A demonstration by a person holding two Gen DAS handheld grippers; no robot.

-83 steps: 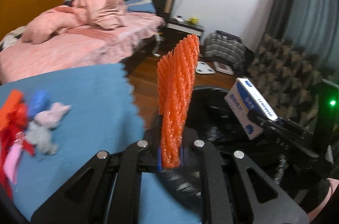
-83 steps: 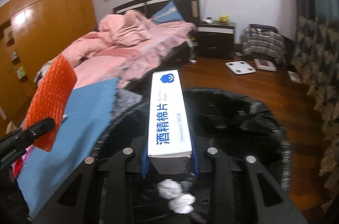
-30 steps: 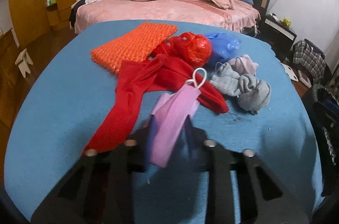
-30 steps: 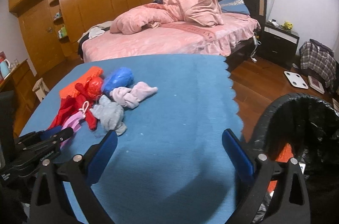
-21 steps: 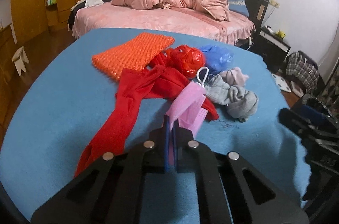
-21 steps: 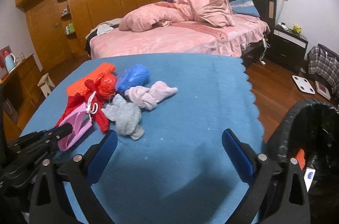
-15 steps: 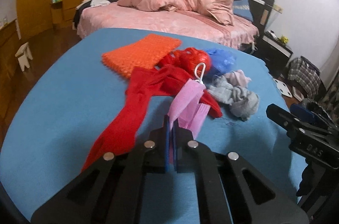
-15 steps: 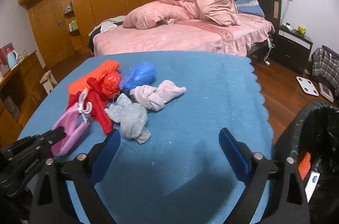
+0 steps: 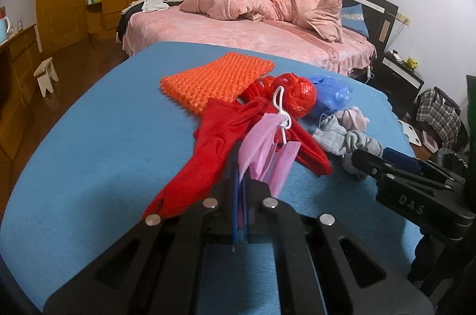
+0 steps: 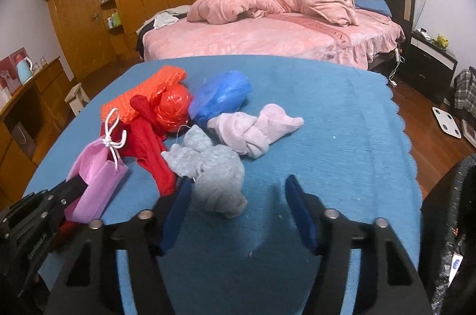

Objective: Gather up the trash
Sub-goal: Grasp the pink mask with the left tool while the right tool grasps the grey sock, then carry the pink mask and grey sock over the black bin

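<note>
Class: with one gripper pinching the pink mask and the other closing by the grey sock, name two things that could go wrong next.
1. The left gripper pinches only an edge of the pink pleated face mask; its white ear loops might snag the red cloth.
2. The right gripper is closing beside the crumpled grey sock, which may slip out.

A pink face mask (image 9: 269, 149) with knotted white ear loops is lifted at one end off the blue tablecloth. Just behind it lie a long red cloth (image 9: 208, 148), an orange foam net sheet (image 9: 214, 81), a crumpled red plastic ball (image 10: 174, 106) and a blue plastic bag (image 10: 221, 97). A grey sock bundle (image 10: 214, 170) touches a knotted pale pink sock (image 10: 253, 132).
</note>
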